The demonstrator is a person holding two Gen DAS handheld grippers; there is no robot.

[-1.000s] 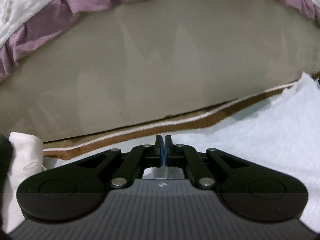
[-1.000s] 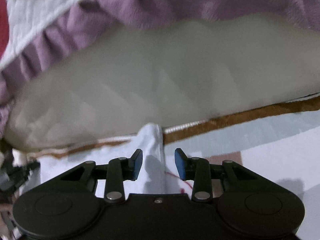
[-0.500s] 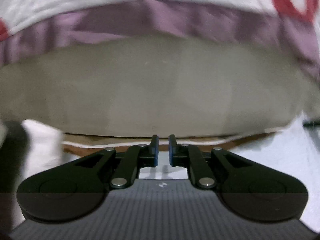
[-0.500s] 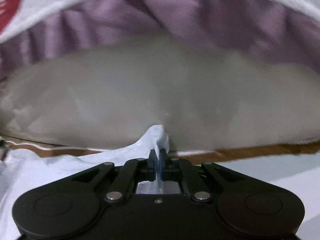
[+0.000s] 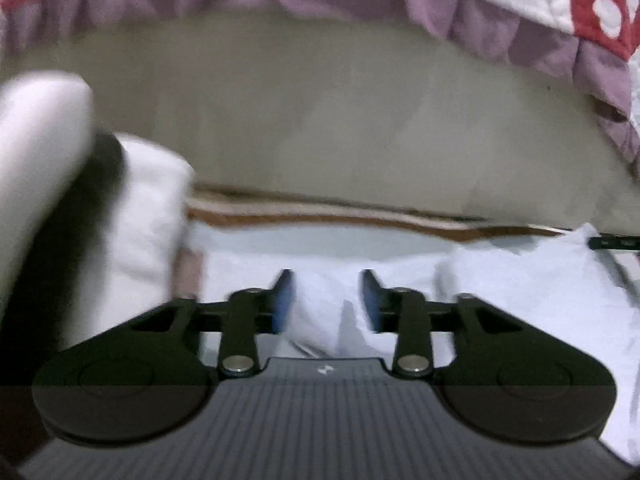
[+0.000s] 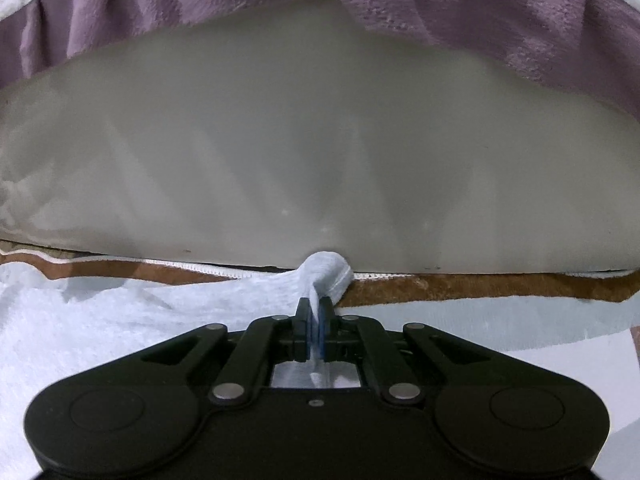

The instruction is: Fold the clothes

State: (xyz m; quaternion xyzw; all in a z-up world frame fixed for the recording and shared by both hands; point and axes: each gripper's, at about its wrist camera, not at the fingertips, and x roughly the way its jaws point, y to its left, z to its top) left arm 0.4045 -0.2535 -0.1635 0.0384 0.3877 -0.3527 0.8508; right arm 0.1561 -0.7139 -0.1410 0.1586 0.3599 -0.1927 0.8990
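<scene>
From the left wrist view, the risk was plain: the left claw (image 5: 326,296) stood wide open over a raised hump of the pale blue garment (image 5: 520,292), gripping nothing, so one side of the cloth lay slack; if the other side got pulled alone, I judged the fabric would drag and bunch instead of folding square. The picture was blurred, so the claw may well have been moving, and closing in that state could catch a thick wad or miss the edge altogether. The hump sat right between the blue pads (image 5: 284,296), possibly brushing them, though the blur kept me from telling. At 9 o'clock a white folded cloth (image 5: 148,216) rested beside a blurred pale shape, close enough to get snagged. Beyond, at 12 o'clock, ran the brown-edged mat (image 5: 320,216), the grey floor (image 5: 340,120) and a purple frill (image 5: 540,40). In the right wrist view, the right claw (image 6: 315,316) was squeezed nearly shut on a small bunched corner of the garment, the knot of cloth poking out at 12 o'clock over the mat's brown border. That bite looked thin, so a sharp tug could slip it free. The rest of the garment spread away toward 9 o'clock, lying on the mat.
</scene>
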